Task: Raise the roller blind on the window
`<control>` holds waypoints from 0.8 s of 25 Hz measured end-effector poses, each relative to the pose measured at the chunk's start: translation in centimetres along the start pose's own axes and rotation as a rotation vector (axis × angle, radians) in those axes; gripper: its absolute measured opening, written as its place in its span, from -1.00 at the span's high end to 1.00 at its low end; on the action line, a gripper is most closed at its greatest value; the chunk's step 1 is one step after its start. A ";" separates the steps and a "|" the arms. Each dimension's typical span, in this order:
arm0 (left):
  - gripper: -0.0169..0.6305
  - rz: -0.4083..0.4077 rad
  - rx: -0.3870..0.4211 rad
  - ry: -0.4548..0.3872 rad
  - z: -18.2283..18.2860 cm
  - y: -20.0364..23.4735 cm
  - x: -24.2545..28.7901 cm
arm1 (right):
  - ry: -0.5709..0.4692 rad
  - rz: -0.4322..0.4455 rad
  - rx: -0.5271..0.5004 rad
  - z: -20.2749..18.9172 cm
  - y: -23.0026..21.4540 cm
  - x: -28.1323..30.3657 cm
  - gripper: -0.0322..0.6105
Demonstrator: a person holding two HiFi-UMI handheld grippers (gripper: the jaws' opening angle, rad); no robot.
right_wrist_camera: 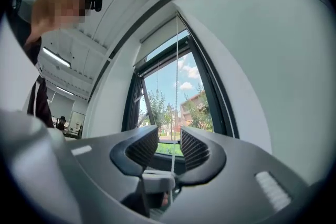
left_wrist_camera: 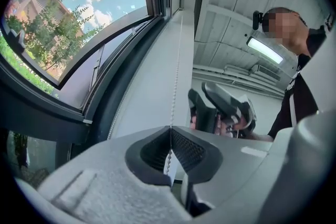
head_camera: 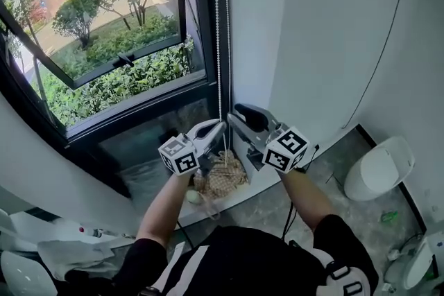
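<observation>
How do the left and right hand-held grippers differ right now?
The left hand-held gripper is shut on the bead chain; the right hand-held gripper stands open, the chain running free between its jaws. The left sits on the chain's window side, the right on its wall side. Both address the same chain.

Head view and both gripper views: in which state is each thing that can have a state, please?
Left hand-held gripper: shut on the bead chain.
Right hand-held gripper: open, jaws apart, the chain hangs in the gap between them.
Bead chain: hanging straight down, clamped by the left one only.
Window sash: tilted open outward.
</observation>
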State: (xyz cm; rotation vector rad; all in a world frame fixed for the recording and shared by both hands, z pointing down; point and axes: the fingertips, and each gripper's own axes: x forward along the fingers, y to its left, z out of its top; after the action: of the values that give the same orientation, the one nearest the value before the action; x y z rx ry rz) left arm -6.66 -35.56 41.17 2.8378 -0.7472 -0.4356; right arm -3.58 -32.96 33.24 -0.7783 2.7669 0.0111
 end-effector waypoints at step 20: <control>0.92 -0.014 -0.009 -0.005 -0.2 -1.2 -0.7 | -0.049 0.025 -0.022 5.0 0.2 5.7 0.83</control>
State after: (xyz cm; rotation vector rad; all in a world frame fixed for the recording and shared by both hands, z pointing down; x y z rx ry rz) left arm -6.63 -34.21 41.19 2.8360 -0.7253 -0.4474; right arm -7.12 -35.34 26.92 -0.7388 2.7347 0.0652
